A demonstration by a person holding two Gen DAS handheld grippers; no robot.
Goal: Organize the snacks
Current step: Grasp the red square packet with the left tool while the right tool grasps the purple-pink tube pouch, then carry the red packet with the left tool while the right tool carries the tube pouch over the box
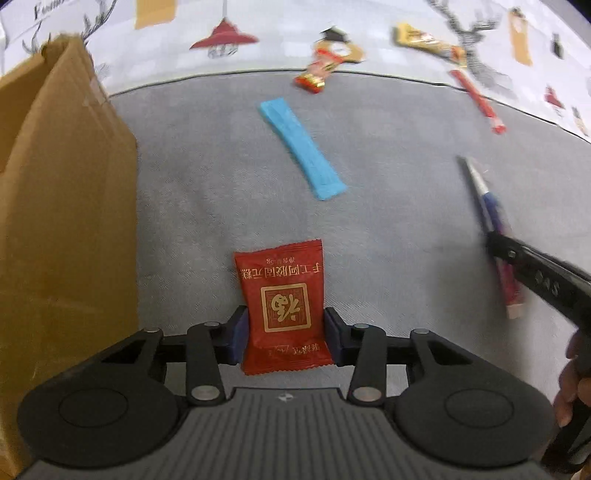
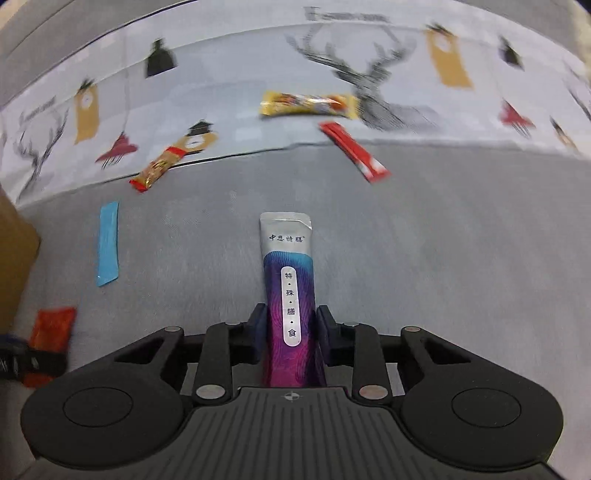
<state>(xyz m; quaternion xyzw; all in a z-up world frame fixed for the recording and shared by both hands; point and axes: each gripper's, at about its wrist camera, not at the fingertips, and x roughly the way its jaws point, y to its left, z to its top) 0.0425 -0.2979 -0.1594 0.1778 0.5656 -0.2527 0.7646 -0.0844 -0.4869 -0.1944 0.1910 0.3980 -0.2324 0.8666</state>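
My left gripper (image 1: 286, 334) is shut on a red snack packet (image 1: 282, 295) with gold print, held above the grey cloth next to a cardboard box (image 1: 55, 221) on the left. My right gripper (image 2: 291, 332) is shut on a silver and purple stick sachet (image 2: 290, 280); it also shows in the left wrist view (image 1: 491, 221) at the right. The red packet shows blurred at the left of the right wrist view (image 2: 51, 328). A blue stick packet (image 1: 301, 147) (image 2: 108, 243) lies on the grey cloth ahead.
Further back lie a red-gold candy bar (image 1: 321, 70) (image 2: 159, 168), a yellow bar (image 1: 424, 40) (image 2: 308, 105) and a red stick (image 1: 476, 99) (image 2: 354, 151), near the seam of the patterned cloth (image 1: 277, 29). The box edge (image 2: 14, 258) shows at the left.
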